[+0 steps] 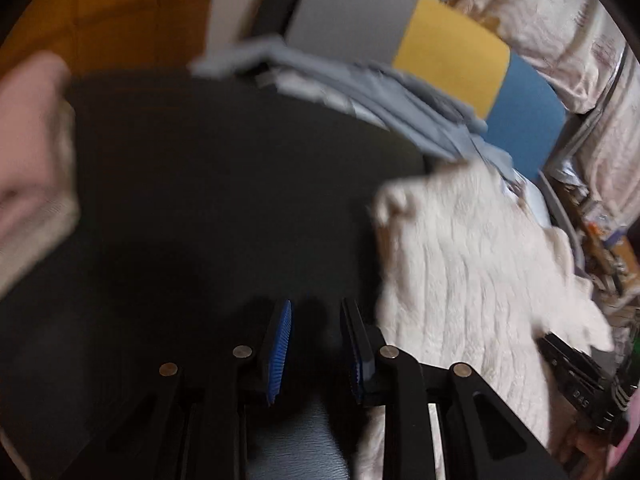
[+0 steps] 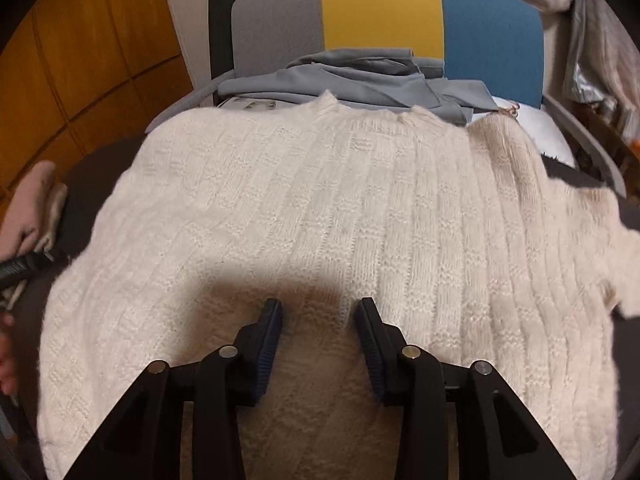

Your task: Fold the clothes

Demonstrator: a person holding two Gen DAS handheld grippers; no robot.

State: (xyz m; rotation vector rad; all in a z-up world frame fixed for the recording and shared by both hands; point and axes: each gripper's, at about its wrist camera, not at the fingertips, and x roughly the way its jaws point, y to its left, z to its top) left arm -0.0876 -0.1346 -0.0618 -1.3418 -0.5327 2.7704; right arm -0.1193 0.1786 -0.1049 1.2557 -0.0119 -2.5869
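Right claw stood spread, empty, above cream cable-knit sweater | left claw spread over dark bench | advice: pinch hem corners evenly before folding.

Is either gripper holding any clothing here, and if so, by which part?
Nothing is held. The right gripper hangs open above the white knit sweater; the left gripper is open over the dark surface beside it.

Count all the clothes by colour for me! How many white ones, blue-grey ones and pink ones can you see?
White: 1, the knitted sweater spread flat.
Blue-grey: 1, the crumpled garment behind it, by the chair.
Pink: 1, the folded piece at the left edge.
Total: 3. The blue-grey heap might hide more than one piece; I cannot tell.
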